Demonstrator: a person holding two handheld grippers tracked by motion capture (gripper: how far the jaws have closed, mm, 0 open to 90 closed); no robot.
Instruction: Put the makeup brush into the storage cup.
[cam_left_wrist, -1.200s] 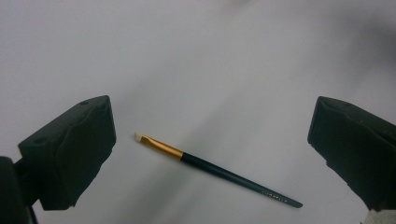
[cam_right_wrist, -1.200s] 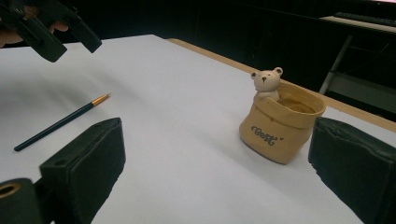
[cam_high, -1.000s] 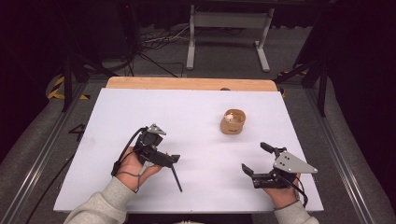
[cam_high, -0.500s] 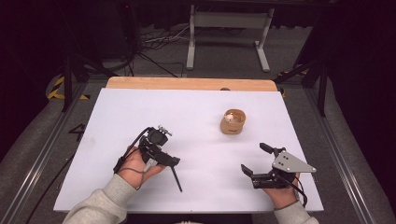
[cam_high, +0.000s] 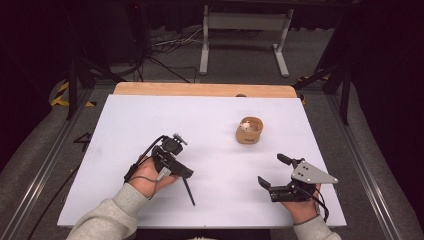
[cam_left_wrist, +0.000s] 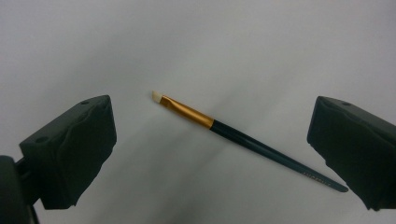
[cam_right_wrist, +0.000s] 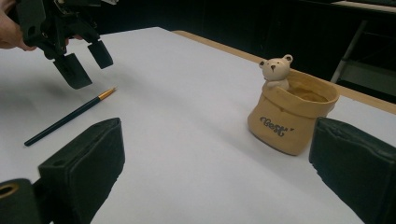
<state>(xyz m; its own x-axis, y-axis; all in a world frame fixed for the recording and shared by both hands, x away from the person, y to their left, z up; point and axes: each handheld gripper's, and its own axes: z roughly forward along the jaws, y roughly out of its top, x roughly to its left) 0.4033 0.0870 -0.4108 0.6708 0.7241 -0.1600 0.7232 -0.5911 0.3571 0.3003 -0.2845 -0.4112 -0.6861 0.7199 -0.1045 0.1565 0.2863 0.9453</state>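
We read this as the approach step of a pick. Our left gripper (cam_high: 176, 167) hangs over the brush (cam_left_wrist: 243, 137), jaws spread wide, 1 on each side of it, neither touching. The brush lies flat on the white table (cam_high: 210, 125) at the near left, bristle tip toward the gripper, dark handle running back toward the person. From the right gripper view it sits just below the left jaws, with clear air between.

Our right gripper (cam_high: 274, 172) rests low at the near right, jaws also released and holding nothing, aimed at the cup (cam_right_wrist: 292, 114). The cup, tan with a small bear on its rim, stands upright, well apart from the brush.

Next move, as we judge it: lower the left jaws until they flank the gold ferrule or upper handle, then close. The brush is thin and flat on the table, so the jaws must reach nearly to the surface or they will skid over it.
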